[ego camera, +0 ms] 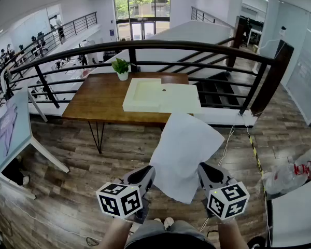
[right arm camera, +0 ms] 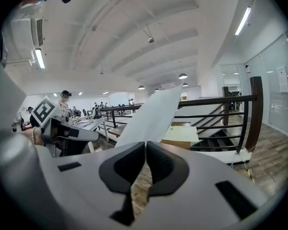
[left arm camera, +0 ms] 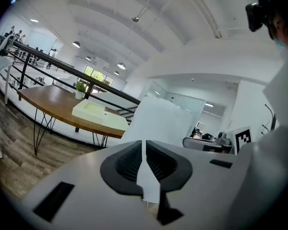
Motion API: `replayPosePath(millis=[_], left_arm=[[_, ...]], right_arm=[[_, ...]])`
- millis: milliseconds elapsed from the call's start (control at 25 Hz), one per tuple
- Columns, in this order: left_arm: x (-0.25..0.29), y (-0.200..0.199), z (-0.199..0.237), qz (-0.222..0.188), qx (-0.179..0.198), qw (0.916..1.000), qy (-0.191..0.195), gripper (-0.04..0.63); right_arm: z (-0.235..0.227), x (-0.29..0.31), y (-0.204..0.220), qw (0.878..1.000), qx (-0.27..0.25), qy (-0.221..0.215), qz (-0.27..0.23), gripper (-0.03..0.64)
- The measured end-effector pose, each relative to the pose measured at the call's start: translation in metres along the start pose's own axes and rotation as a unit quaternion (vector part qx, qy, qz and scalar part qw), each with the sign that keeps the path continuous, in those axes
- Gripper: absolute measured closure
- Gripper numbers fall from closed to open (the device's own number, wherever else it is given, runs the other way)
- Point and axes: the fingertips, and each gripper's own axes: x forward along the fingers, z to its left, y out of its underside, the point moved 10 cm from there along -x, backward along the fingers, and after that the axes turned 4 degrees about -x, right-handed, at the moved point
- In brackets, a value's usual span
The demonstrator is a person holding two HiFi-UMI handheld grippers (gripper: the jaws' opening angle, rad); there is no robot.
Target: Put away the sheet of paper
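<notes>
Hand-held grippers in grey and black

The left gripper [ego camera: 146,171] and right gripper [ego camera: 206,169] have pale grey shells, black ribbed jaws and a white cube [ego camera: 119,200] with black square markers each; dark grey clothing [ego camera: 160,239], light shoes [ego camera: 168,222].

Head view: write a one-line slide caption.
Left gripper and right gripper pinch the sheet of paper in mid-air before the wooden table.

Right gripper [right arm camera: 145,148] pinches the sheet of paper [right arm camera: 156,114].
</notes>
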Motion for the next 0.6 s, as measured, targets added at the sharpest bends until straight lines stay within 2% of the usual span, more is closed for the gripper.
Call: replayPosePath(millis=[120,320,600], left_arm=[[0.001,-0.003,0.003,0.007,0.015,0.9998,-0.013,0.558],[0.002,0.0,0.007,0.018,0.007,0.9997,-0.014,0.558],[0.003,0.006,0.011,0.036,0.022,0.9984,-0.037,0.558]], right_arm=[[0.003,0.005,0.001,1.0,0.001,-0.001,0.006,0.583],[0.003,0.007,0.001,1.0,0.009,-0.004,0.01,0.584],[-0.005,0.004,-0.001,1.0,0.016,-0.007,0.006,0.584]])
